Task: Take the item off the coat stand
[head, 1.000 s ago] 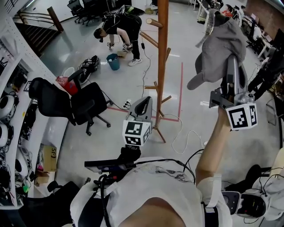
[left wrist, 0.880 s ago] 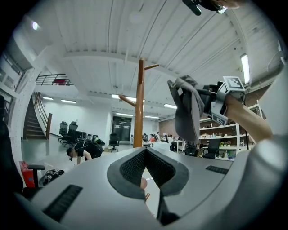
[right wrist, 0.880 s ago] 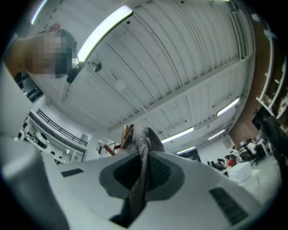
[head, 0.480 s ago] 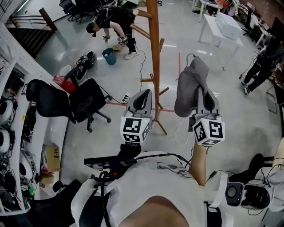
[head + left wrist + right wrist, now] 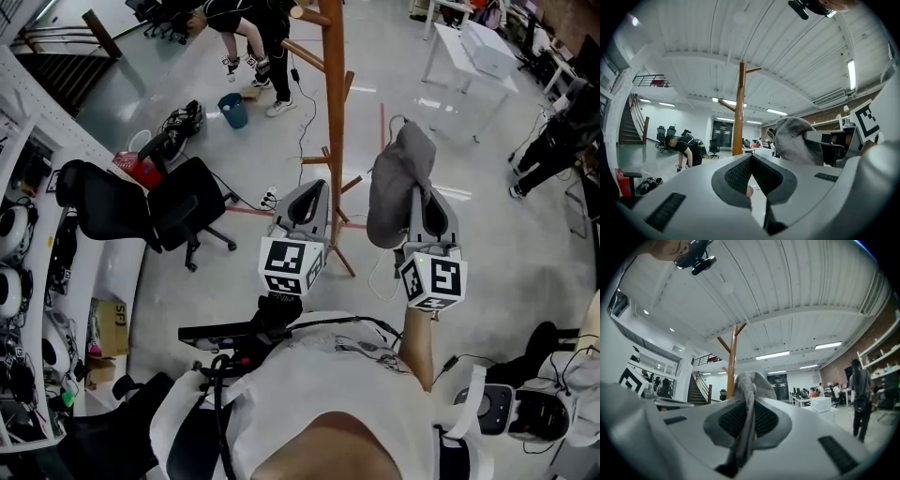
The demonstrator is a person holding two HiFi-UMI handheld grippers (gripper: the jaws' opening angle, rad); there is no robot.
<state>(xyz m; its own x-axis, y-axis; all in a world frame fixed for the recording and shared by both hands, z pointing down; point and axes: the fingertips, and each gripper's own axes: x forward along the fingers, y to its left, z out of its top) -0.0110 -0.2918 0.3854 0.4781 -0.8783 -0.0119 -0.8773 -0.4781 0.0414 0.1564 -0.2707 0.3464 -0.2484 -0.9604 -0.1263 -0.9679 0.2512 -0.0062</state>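
Observation:
A grey cap (image 5: pixel 397 178) hangs clear of the wooden coat stand (image 5: pixel 335 112), to its right. My right gripper (image 5: pixel 419 199) is shut on the cap's fabric, which runs pinched between the pads (image 5: pixel 749 420) and bunches up above them (image 5: pixel 750 383). The stand (image 5: pixel 731 363) rises behind the cap in the right gripper view. My left gripper (image 5: pixel 306 202) is held low, in front of the stand's base, its jaws together with nothing in them (image 5: pixel 751 182). From the left gripper view the cap (image 5: pixel 793 140) shows at the right and the stand (image 5: pixel 738 112) straight ahead.
A black office chair (image 5: pixel 155 211) stands to the left, near a red bag and a blue bucket (image 5: pixel 232 110). A person (image 5: pixel 246 21) bends over behind the stand. A white table (image 5: pixel 480 52) and another person (image 5: pixel 555 141) are at the right. Cables lie on the floor.
My right gripper has come down and leftward with the cap, from high at the right to beside the stand's lower part. The left gripper has barely shifted.

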